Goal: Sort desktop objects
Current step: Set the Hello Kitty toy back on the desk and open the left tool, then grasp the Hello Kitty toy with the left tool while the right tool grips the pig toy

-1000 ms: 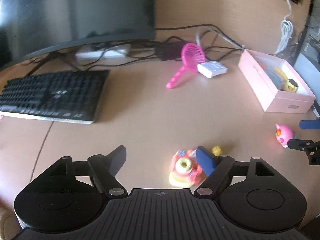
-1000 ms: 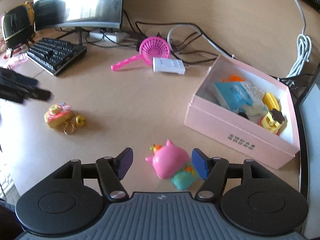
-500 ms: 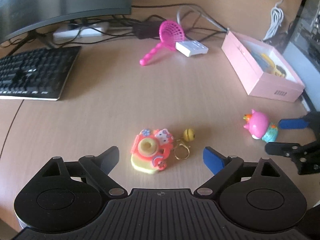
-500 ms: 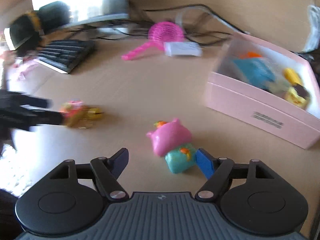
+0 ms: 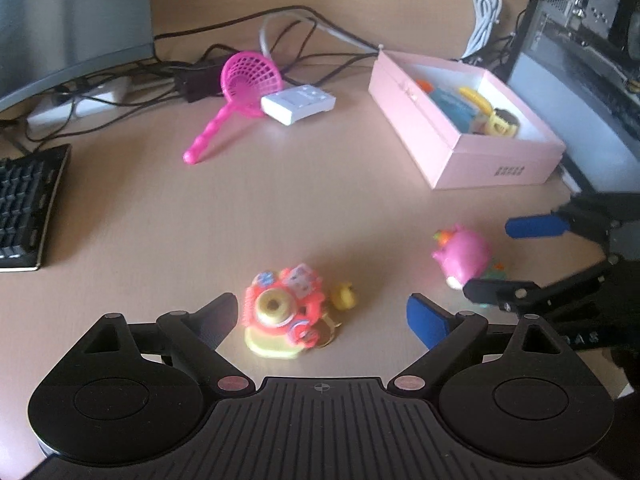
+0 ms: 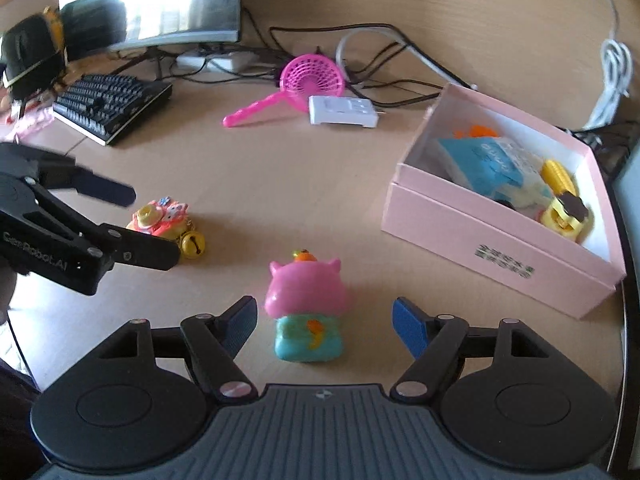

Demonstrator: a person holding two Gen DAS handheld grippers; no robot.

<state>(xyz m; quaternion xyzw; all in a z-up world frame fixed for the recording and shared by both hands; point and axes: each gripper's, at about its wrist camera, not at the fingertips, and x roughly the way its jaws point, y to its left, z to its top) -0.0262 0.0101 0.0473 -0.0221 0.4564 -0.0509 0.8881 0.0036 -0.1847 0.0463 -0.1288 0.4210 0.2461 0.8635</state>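
Sorted so far: the open pink cardboard box [image 6: 496, 236] at the right of the desk already holds several toys, among them a blue-and-white packet [image 6: 486, 168], a yellow piece shaped like corn [image 6: 560, 174] and a small yellow-and-brown figure [image 6: 566, 212]; I judge the sorting partly done
Left on the desk: a pink pig-headed plastic toy on a teal base [image 6: 306, 312]; a red-and-yellow toy camera keychain with a small gold bell [image 5: 284, 316]; a magenta plastic scoop net [image 5: 240, 94]; a flat white plastic adapter [image 5: 298, 103] just beside the net
Right gripper [image 6: 325, 322]: jaws spread wide and empty; the pig toy stands upright between the blue pads, nearer the left one, not touching either as far as I can tell
Left gripper [image 5: 322, 320]: jaws spread wide and empty; the camera keychain lies between them, close to the left finger
Next step, as a judgement: each gripper looks lined up to close on its toy, then carry it to the pink box
Not for sorting, likely: black keyboard [image 6: 110, 106], curved monitor [image 6: 152, 0], tangle of black cables [image 5: 256, 44]
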